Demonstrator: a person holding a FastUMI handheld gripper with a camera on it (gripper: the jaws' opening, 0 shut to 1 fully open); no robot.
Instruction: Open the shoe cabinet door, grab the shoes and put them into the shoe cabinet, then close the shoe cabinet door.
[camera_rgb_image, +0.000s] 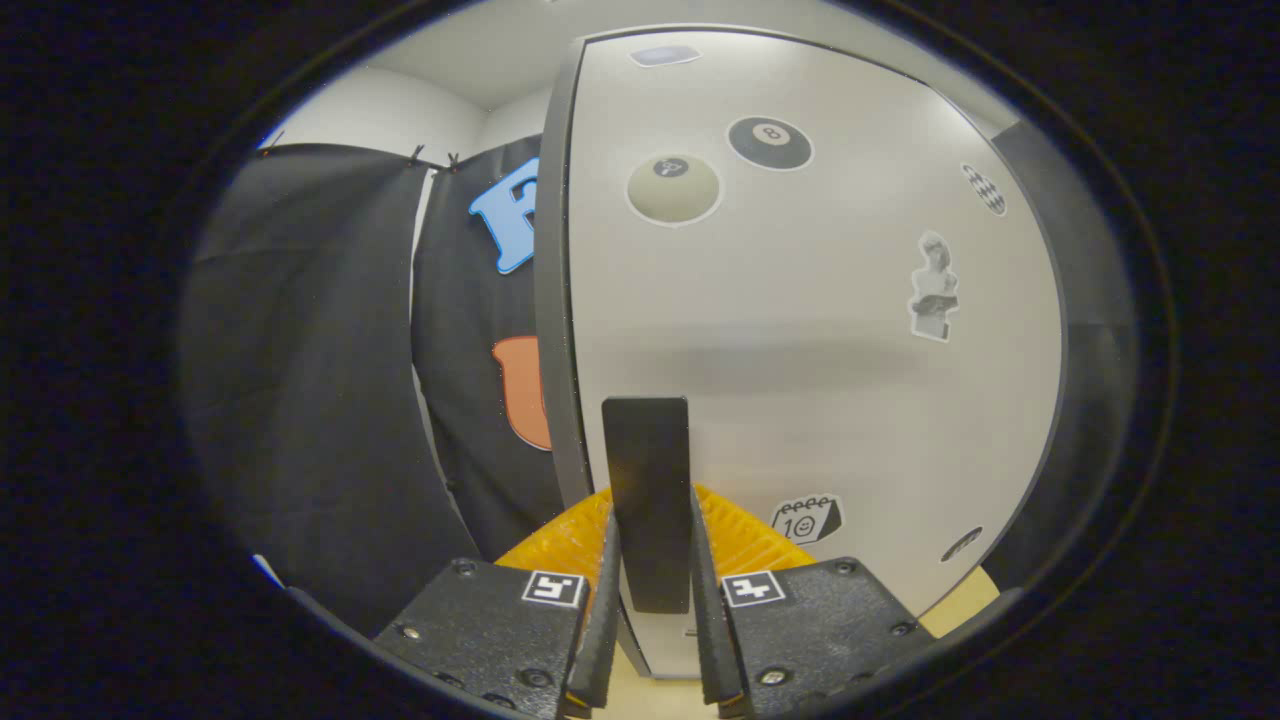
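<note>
The shoe cabinet door (800, 330) is a pale panel with a dark rim and several stickers, and it stands right in front of me. A flat dark handle (647, 480) sticks out from its left side. My gripper (650, 560) is shut on that handle, one finger pressing on each side of it. The door's left edge (552, 300) faces me, and the inside of the cabinet is hidden behind the panel.
Black cloth (320, 380) hangs as the booth's wall to the left of the door. A white wall and ceiling (400, 100) show above it. A strip of light wooden floor (960, 600) lies below the door's lower right corner.
</note>
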